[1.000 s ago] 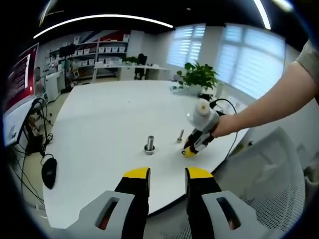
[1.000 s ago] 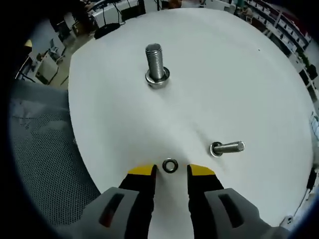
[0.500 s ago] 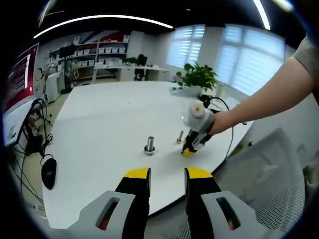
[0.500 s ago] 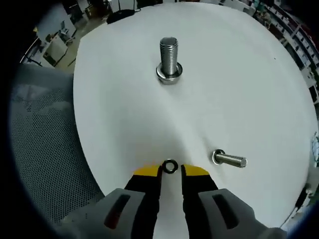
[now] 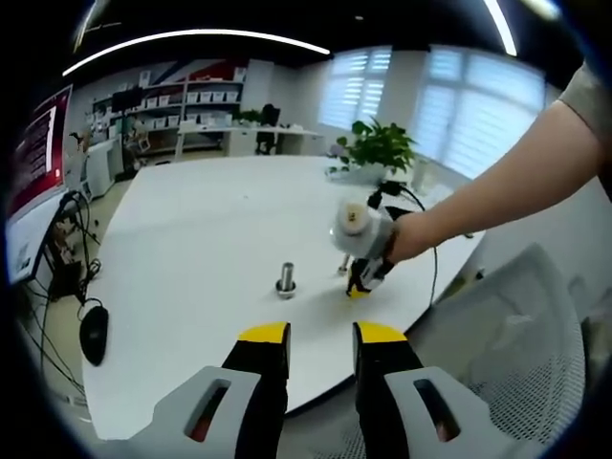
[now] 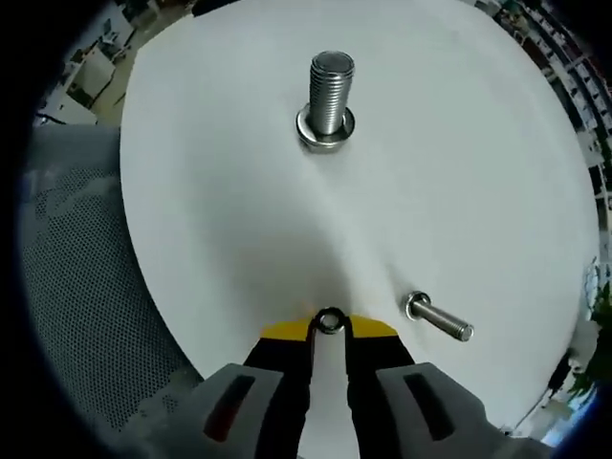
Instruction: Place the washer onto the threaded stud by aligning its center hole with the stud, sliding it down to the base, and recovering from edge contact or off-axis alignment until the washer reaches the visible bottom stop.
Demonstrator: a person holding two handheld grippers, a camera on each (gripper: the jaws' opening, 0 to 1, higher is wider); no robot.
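Office shelving, blinds and a potted plant (image 5: 381, 145) stand beyond a round white table (image 5: 191, 239) in the left gripper view. On it an upright threaded stud (image 5: 286, 279) stands mid-table, left of the right gripper (image 5: 358, 286), which a person's hand (image 5: 406, 237) tips down to the tabletop. The left gripper (image 5: 320, 339) waits near the table edge, jaws parted and empty, apparently kept clear.

In the right gripper view, yellow-tipped jaws close narrowly around a small washer (image 6: 329, 320), seemingly pinching its rim for lifting. The stud rises farther off, head down as the bottom stop. A loose bolt (image 6: 438, 319) lies on its side to the right.
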